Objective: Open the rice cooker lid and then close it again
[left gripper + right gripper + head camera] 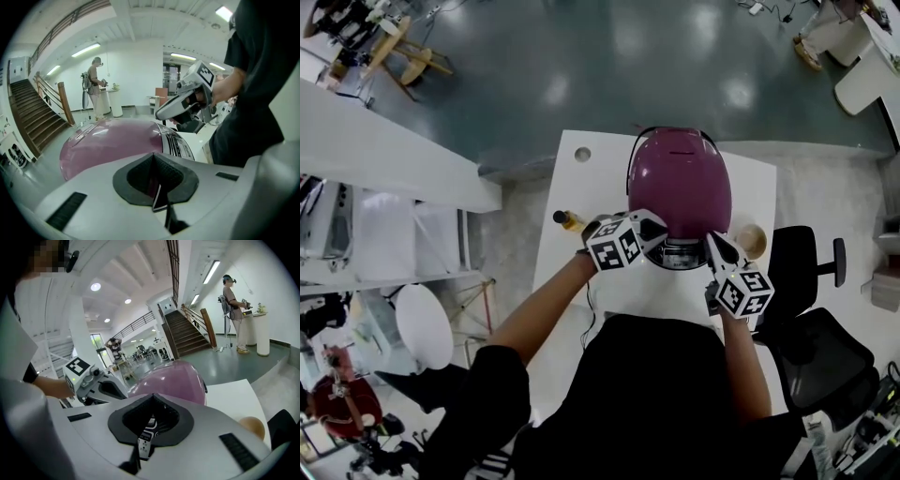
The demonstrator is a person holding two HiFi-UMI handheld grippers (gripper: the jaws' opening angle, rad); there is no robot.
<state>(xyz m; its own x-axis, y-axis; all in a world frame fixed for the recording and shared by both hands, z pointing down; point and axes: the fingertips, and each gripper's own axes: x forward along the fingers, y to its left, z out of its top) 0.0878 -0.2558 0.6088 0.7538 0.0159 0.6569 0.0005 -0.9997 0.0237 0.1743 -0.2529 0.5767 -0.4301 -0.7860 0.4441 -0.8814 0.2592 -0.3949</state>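
The rice cooker (680, 192) stands on the desk (581, 183), its lid (670, 155) down. The left hand-held gripper (651, 228) and the right hand-held gripper (713, 246) are both closed and empty, near its front. The glossy lid looks slippery (better to press the front latch, probably).

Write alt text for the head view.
Seen from above, a person holds the left gripper and the right gripper at the front of a closed purple rice cooker on a white table.

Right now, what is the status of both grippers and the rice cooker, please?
Left gripper shut, empty. Right gripper shut, empty. Glossy purple domed rice cooker on white table, lid down. Nothing over the lid.
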